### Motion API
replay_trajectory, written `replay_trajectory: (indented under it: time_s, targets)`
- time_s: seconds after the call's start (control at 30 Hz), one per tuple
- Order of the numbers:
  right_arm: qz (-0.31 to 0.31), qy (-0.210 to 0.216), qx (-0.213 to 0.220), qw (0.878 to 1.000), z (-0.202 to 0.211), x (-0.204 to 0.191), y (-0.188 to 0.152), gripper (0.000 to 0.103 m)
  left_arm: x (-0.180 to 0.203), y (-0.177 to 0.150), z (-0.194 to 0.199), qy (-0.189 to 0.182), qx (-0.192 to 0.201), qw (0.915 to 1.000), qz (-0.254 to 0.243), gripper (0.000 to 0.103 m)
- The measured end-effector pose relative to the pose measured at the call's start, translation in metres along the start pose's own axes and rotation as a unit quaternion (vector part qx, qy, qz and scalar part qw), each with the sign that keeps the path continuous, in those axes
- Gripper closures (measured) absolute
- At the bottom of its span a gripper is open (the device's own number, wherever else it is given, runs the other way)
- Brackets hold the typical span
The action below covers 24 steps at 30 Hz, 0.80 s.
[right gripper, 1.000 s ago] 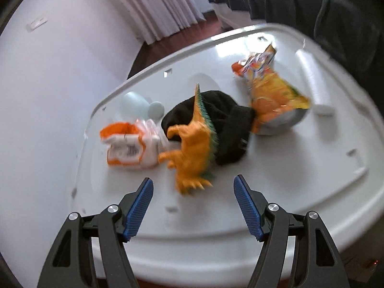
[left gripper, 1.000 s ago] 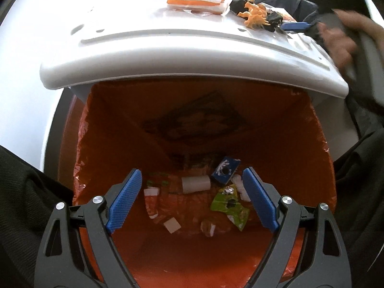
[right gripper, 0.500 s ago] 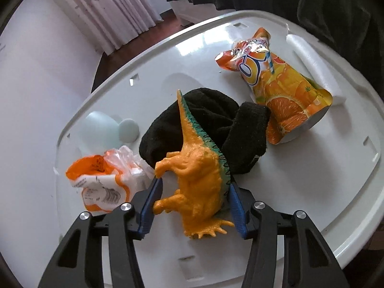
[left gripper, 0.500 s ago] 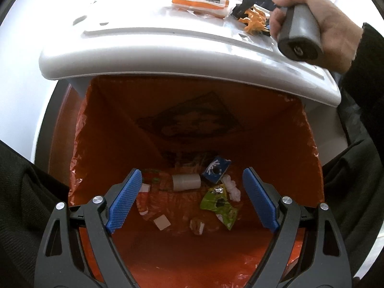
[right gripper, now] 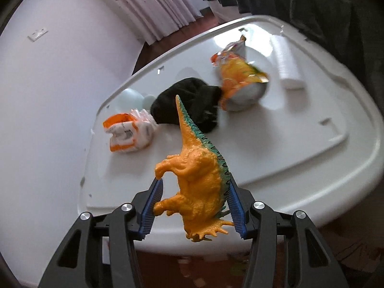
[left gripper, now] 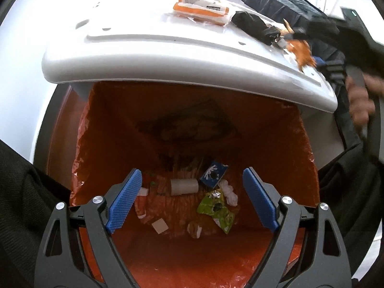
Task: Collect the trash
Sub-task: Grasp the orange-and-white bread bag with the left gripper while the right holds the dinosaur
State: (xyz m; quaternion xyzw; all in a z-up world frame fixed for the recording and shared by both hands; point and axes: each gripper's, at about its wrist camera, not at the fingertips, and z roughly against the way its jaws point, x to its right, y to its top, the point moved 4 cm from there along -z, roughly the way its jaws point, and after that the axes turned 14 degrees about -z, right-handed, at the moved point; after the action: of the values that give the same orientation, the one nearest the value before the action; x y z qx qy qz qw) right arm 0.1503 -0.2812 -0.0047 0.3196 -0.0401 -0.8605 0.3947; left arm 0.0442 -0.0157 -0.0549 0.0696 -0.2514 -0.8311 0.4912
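left wrist view had your left gripper (left gripper: pixel 192 199) hanging over the mouth of the bin (left gripper: pixel 309 192), its blue pads spread wide with nothing between them. at the bottom of the orange liner (left gripper: pixel 115 124) lay, from left to right, a small white square scrap (left gripper: pixel 160 225), a white paper cup (left gripper: pixel 184 186) on its side, a blue wrapper (left gripper: pixel 213 174), a crumpled green wrapper (left gripper: pixel 216 210) and a twist of white tissue (left gripper: pixel 229 193). beyond the bin stood the white table (left gripper: pixel 144 48), carrying an orange-and-white packet (left gripper: pixel 201 7) and, to its right, a black cloth (left gripper: pixel 254 26). at the far right edge your right hand (left gripper: pixel 360 98) showed only as a blur. right wrist view showed the same packet (right gripper: pixel 128 132) at the left of the table (right gripper: pixel 276 148), the black cloth (right gripper: pixel 187 105) next, then an orange juice pouch (right gripper: pixel 240 76) touching the cloth, and a white foam piece (right gripper: pixel 289 64) just beyond it. your right gripper (right gripper: pixel 194 204) was clamped on the orange dinosaur toy (right gripper: pixel 199 180), pads pressed to its belly and its green-spined back, tail pointing away toward the cloth, the toy held clear above the table's near edge.
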Motion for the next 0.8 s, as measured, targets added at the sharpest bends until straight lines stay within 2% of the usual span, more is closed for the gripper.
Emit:
replay_trajectory:
  time_s: [0.1, 0.2, 0.3, 0.4, 0.6, 0.7, 0.8]
  targets:
    - [0.01, 0.003, 0.031, 0.999, 0.021, 0.019, -0.003, 0.051, 0.001, 0.003, 0.003, -0.004, 0.014, 0.9999, -0.005, 0.019]
    - [0.013, 0.004, 0.083, 0.996, 0.041, 0.033, 0.004, 0.051, 0.008, 0.01, 0.005, -0.007, 0.021, 0.9996, -0.017, 0.019]
    - [0.002, 0.024, 0.118, 0.993, 0.063, 0.041, 0.013, 0.051, 0.019, 0.026, 0.009, 0.006, 0.032, 0.9981, -0.053, 0.019]
    - [-0.021, 0.044, 0.131, 0.99, 0.074, 0.049, 0.022, 0.051, 0.024, 0.053, 0.01, 0.015, 0.047, 0.9967, -0.066, 0.019]
    - [-0.071, 0.064, 0.118, 0.988, 0.078, 0.064, 0.031, 0.051, 0.011, 0.14, -0.009, 0.03, 0.065, 0.997, -0.031, 0.019]
    - [-0.073, 0.066, 0.117, 0.988, 0.077, 0.065, 0.033, 0.051, 0.006, 0.18, -0.023, 0.027, 0.066, 0.9974, -0.014, 0.019]
    - [-0.058, 0.061, 0.126, 0.988, 0.08, 0.061, 0.031, 0.051, -0.005, 0.222, -0.036, 0.023, 0.068, 0.9971, 0.027, 0.019]
